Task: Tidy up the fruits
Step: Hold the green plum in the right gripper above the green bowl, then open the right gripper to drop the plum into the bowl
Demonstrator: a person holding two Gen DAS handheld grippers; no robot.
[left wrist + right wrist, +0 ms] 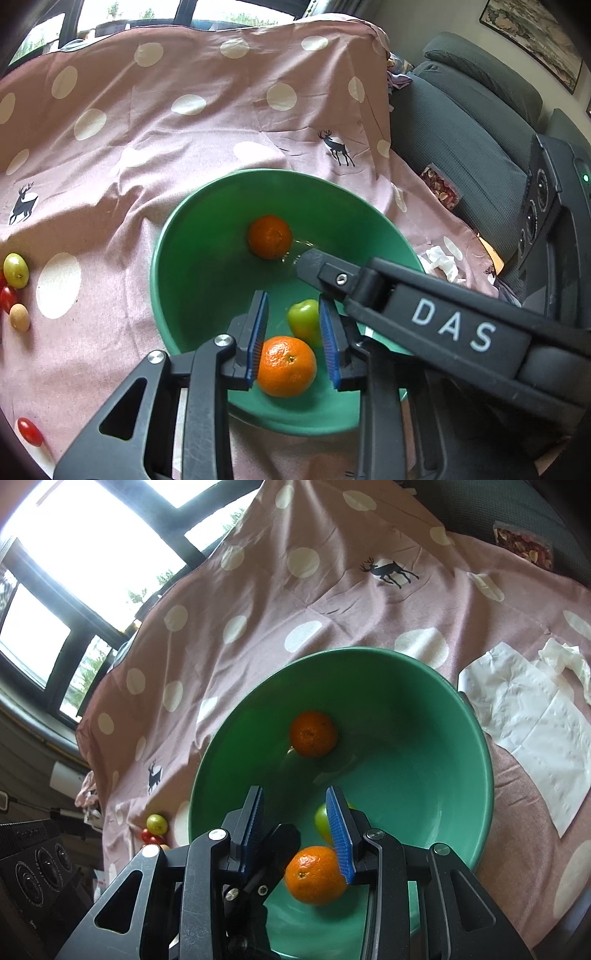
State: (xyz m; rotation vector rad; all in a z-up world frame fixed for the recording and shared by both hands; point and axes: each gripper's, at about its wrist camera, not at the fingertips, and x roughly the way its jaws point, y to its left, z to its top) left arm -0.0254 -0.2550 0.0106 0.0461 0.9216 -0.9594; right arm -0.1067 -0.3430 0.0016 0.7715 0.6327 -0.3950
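A green bowl (177,258) sits on a pink dotted cloth and holds two oranges and a small green fruit. My left gripper (293,321) is open over the bowl; the near orange (286,365) lies between its blue pads, touching the left one, with the green fruit (303,321) just beyond. The far orange (269,236) lies deeper in the bowl. My right gripper (295,812) is open above the bowl (461,775), over the near orange (314,875) and green fruit (322,821). The right gripper's finger (314,264) crosses the left wrist view.
On the cloth at the left lie a yellow-green fruit (15,270), red cherry tomatoes (8,298), a beige ball (19,316) and another tomato (29,431). White tissues (528,716) lie right of the bowl. A grey sofa (461,122) stands beyond the cloth.
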